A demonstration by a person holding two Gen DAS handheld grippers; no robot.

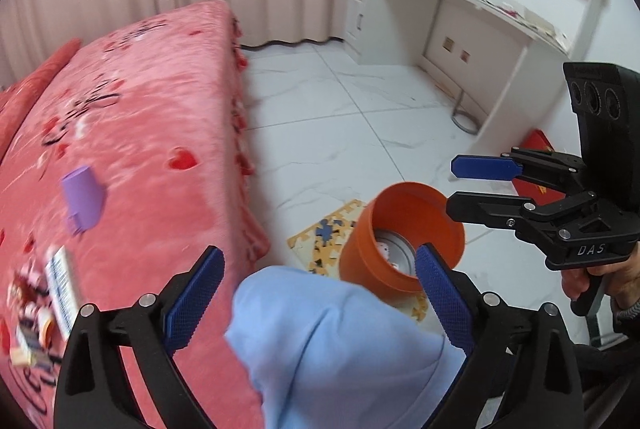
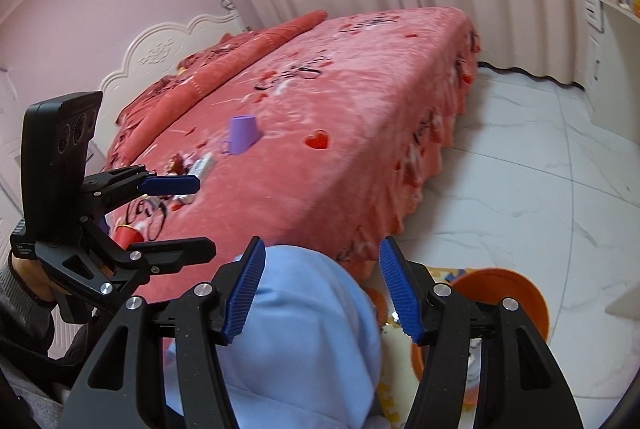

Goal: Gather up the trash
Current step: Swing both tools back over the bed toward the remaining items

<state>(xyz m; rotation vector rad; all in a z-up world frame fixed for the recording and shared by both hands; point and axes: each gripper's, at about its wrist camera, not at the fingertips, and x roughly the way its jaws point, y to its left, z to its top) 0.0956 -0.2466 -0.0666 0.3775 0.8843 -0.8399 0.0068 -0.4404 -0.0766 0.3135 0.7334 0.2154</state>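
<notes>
Both pairs of jaws stand wide apart and hold nothing. The left gripper [image 1: 316,293] hangs over the near edge of the bed [image 1: 152,133], with a pale blue cloth-covered shape [image 1: 332,349] (probably the person's knee) filling the gap beneath it. The right gripper [image 2: 322,293] hovers over the same blue shape, nearer the floor side.

The step in hand looks like reaching for the next piece of litter. The nearest pieces are the small packets and wrappers [image 1: 44,309] at the near left of the bed, blurred in both views, and the purple cup [image 2: 242,134] lying tipped over a little farther along the cover. To do it well, I would bring the left gripper down flat over one packet, close on its edges rather than the plush cover, and lift clear before swinging right.

The orange bin [image 1: 400,241] stands on the floor just right of the bed, on a puzzle mat [image 1: 328,229], mouth open. It already holds something pale and round (too unclear to name).
</notes>
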